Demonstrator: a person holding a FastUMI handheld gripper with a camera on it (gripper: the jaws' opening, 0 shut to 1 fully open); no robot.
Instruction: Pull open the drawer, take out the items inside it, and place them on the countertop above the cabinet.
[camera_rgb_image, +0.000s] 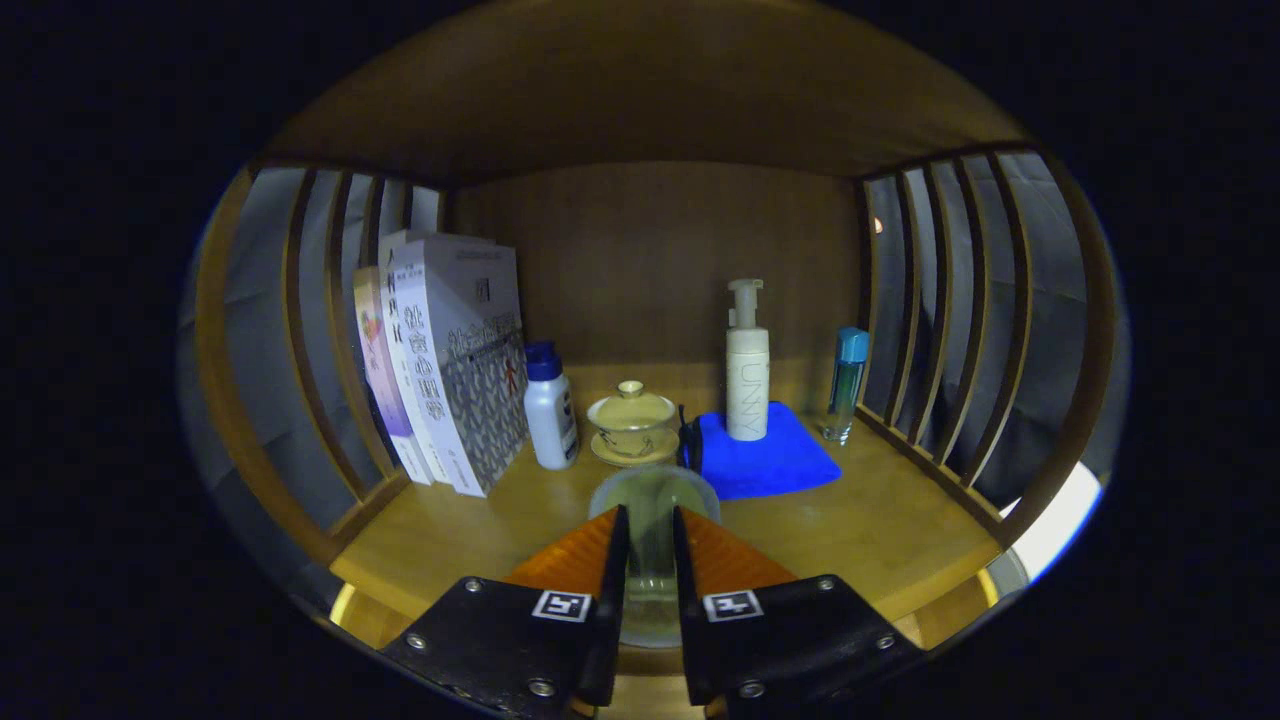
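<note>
My gripper (650, 530) is shut on a clear glass cup (652, 495), both fingers pressing its sides. The cup's round rim shows just ahead of the fingertips, over the front part of the wooden countertop (880, 530). Beyond the cup on the countertop stand a lidded tea bowl on a saucer (631, 420), a white bottle with a blue cap (549, 405), and a white pump bottle (747, 365) on a folded blue cloth (770, 460). The drawer is below, out of sight.
Several books (450, 360) lean against the left slatted side. A slim clear bottle with a blue cap (846, 385) stands by the right slats (950, 330). A wooden back panel and a shelf overhead close the space. Bare wood lies to either side of the fingers.
</note>
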